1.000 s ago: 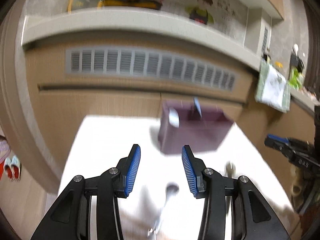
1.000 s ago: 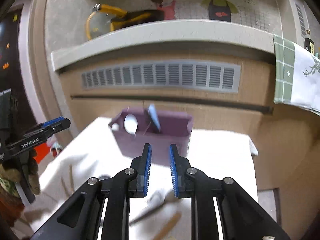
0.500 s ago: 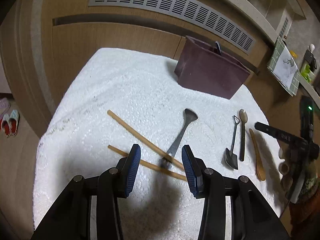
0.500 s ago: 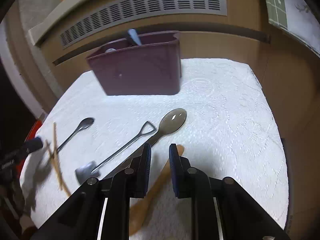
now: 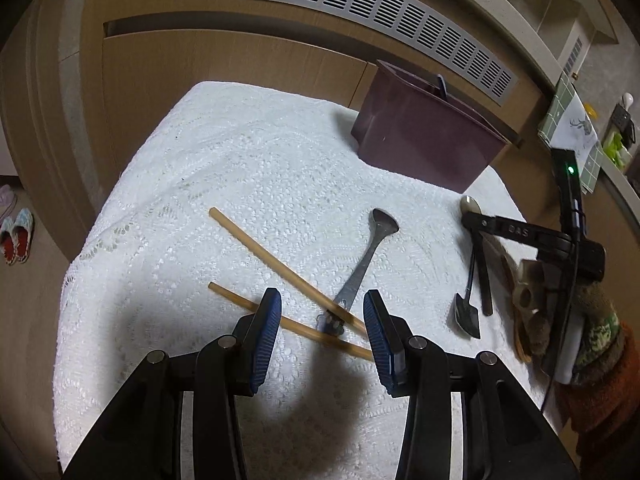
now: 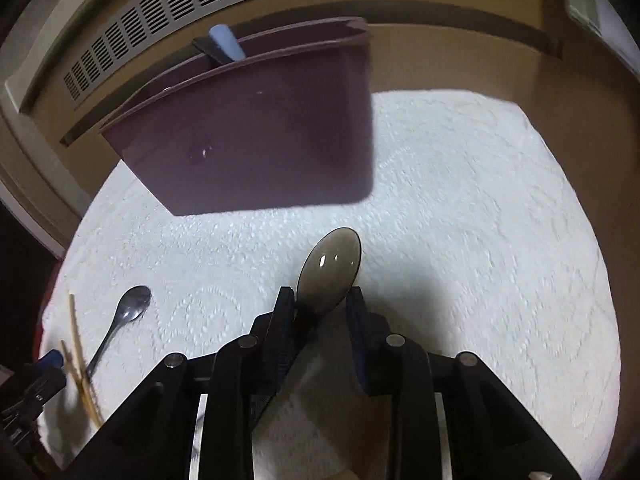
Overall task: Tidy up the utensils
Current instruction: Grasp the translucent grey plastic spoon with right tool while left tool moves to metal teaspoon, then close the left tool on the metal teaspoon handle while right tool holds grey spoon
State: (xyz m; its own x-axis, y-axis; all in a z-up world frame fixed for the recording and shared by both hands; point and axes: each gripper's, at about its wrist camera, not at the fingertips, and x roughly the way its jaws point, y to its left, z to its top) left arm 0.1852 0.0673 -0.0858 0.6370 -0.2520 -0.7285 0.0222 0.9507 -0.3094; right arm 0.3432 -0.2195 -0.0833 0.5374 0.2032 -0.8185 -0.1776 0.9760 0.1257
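On the white lace cloth [image 5: 224,168] that covers my desk, most of the sorting is still ahead, as I judge it. My maroon holder [image 5: 424,140] stands at about one o'clock in the left wrist view, and only a blue-handled piece [image 6: 226,44] and a dark one beside it poke out of its back compartment, so little has gone in.

Left to do: two wooden chopsticks [image 5: 280,264] crossed at centre, a small metal spoon [image 5: 366,260] lying over them, a shovel-shaped spoon [image 5: 467,312] at three o'clock, the dark spoon [image 6: 330,270] beside it, and something wooden half hidden behind my right hand; I cannot tell what.

My left claw [image 5: 322,320] hangs wide apart above the chopstick crossing, gripping nothing.

My right claw [image 6: 318,306] is low over the dark spoon, at six o'clock from the holder. Its jaws are opening, with the neck of the spoon between them; the bowl sticks out toward twelve. I read no firm hold yet, though the spoon sits close against the left jaw.

I'd call this the start of a pick for both claws.
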